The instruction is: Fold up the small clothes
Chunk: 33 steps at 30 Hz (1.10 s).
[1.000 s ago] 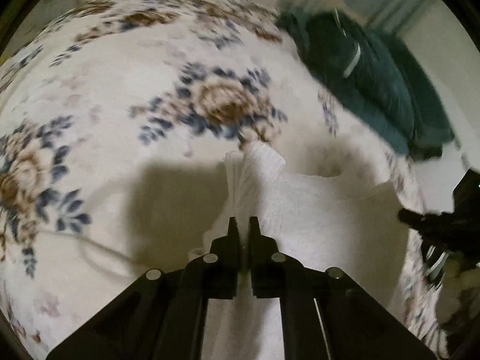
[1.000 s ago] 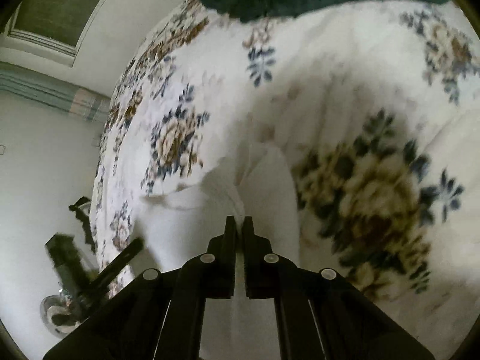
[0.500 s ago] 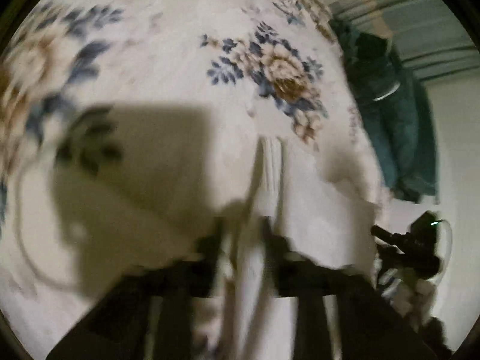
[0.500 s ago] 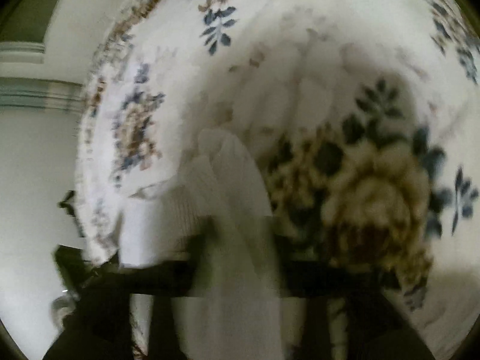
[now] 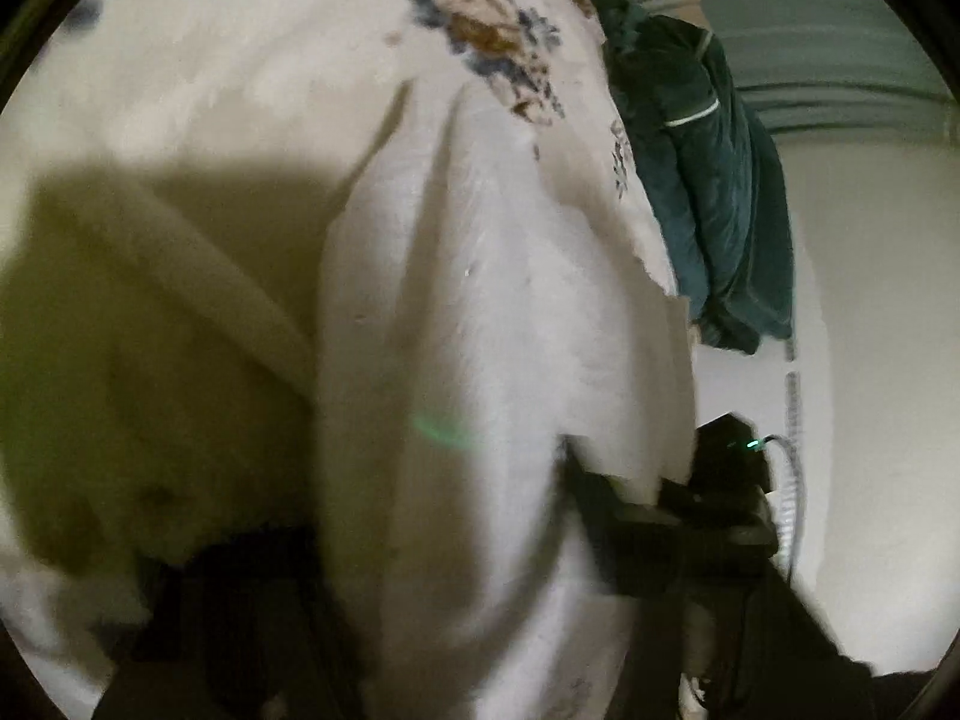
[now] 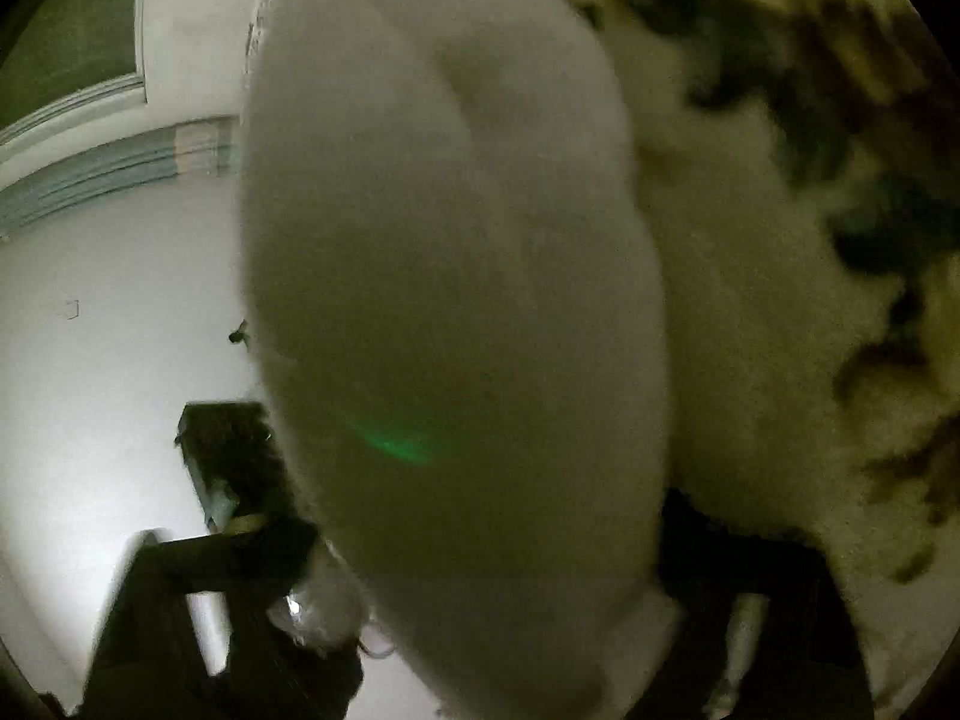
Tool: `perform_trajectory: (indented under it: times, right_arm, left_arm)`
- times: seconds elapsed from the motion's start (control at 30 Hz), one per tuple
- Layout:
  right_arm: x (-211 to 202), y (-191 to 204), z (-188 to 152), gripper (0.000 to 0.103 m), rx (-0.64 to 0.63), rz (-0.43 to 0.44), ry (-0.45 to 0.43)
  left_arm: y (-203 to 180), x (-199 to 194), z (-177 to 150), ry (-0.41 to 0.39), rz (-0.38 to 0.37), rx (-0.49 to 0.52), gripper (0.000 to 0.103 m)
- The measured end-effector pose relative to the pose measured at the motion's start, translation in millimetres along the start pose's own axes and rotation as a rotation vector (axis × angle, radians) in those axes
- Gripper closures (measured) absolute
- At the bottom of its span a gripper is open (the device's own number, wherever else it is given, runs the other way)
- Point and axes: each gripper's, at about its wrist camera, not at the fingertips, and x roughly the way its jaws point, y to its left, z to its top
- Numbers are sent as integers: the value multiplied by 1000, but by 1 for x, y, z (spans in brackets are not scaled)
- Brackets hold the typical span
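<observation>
The white garment [image 5: 480, 360] fills the middle of both wrist views, bunched between each gripper's closing jaws; whether the pads press it, I cannot tell. Only the left view shows the teal blanket [image 5: 708, 180] at two o'clock on the floral bedspread [image 5: 240, 60]. Only the right view shows the window [image 6: 66, 60] at ten o'clock.

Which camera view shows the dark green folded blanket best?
The left wrist view: the dark green folded blanket lies at the far edge of the floral bedspread, clearly outlined. The right wrist view shows none of it; the white knitted garment fills the frame.
</observation>
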Motion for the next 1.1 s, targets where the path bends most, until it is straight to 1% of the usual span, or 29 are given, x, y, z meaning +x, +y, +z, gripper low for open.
perform_trajectory:
  times: [0.03, 0.1, 0.13, 0.2, 0.23, 0.3, 0.33, 0.4, 0.43, 0.5, 0.53, 0.57, 0.6, 0.63, 0.67, 0.7, 0.73, 0.77, 0.8, 0.83, 0.9, 0.93, 1.0, 1.03, 1.1]
  right_arm:
    - [-1, 4, -3, 48, -6, 4, -11]
    - [-8, 13, -14, 53, -20, 1, -31]
    - [-11, 17, -20, 54, -26, 3, -35]
    - [-17, 28, -41, 55, -43, 18, -30]
    - [-20, 30, -52, 55, -47, 18, -23]
    - [-23, 33, -89, 55, -39, 32, 10]
    - [-22, 33, -105, 55, -36, 34, 27]
    - [-19, 25, -151, 55, -19, 24, 75]
    - [-17, 20, -168, 55, -7, 17, 91]
    - [-8, 1, -208, 54, 34, -14, 139]
    - [-4, -8, -220, 54, 44, -37, 154]
    - [3, -18, -234, 52, 47, -75, 169]
    - [10, -27, -244, 48, 34, -125, 186]
    - [14, -32, -248, 42, 32, -155, 203]
    - [18, -38, -252, 39, 32, -197, 227]
    - [16, -40, -253, 39, 33, -216, 228]
    - [10, -39, -254, 37, 37, -216, 207]
    - [3, -35, -253, 37, 32, -225, 190]
    - [-8, -29, -251, 37, 8, -261, 161]
    - [-17, -24, -250, 37, -17, -292, 127]
    - [-38, -6, -245, 37, -88, -369, 29]
    - [-44, 3, -238, 37, -118, -378, -1]
    - [-49, 20, -210, 37, -156, -363, -7]
    - [-46, 25, -205, 37, -171, -363, -8]
    - [-27, 44, -189, 37, -212, -340, -7]
  left_arm:
    - [-4, -7, -1, -22, 6, 3, 77]
    - [-9, -20, -5, -50, 1, -7, 78]
    - [-13, -29, -10, -58, -7, -7, 78]
    - [-23, -45, -25, -71, -4, -1, 78]
    - [-28, -56, -36, -73, 2, 8, 78]
    - [-28, -74, -62, -71, 11, 7, 78]
    - [-29, -87, -85, -61, 24, -6, 78]
    - [-25, -97, -118, -37, 41, -42, 78]
    - [-18, -103, -146, -13, 57, -81, 77]
    - [-4, -107, -183, 24, 74, -138, 77]
    - [10, -106, -208, 49, 86, -187, 74]
    - [20, -105, -224, 67, 99, -223, 73]
    - [25, -104, -235, 78, 109, -246, 71]
    - [34, -106, -249, 84, 135, -282, 70]
    - [35, -111, -254, 69, 146, -301, 70]
    - [33, -119, -257, 41, 137, -304, 69]
    - [27, -132, -256, -3, 144, -288, 61]
    - [22, -139, -252, -26, 172, -265, 53]
    - [17, -143, -248, -44, 191, -241, 40]
    - [10, -148, -238, -67, 200, -199, 39]
    - [4, -143, -218, -71, 229, -155, 39]
    - [2, -137, -207, -69, 240, -130, 38]
    - [-2, -124, -190, -76, 246, -84, 38]
    - [-3, -114, -181, -71, 247, -66, 38]
    - [-1, -99, -170, -66, 260, -38, 39]
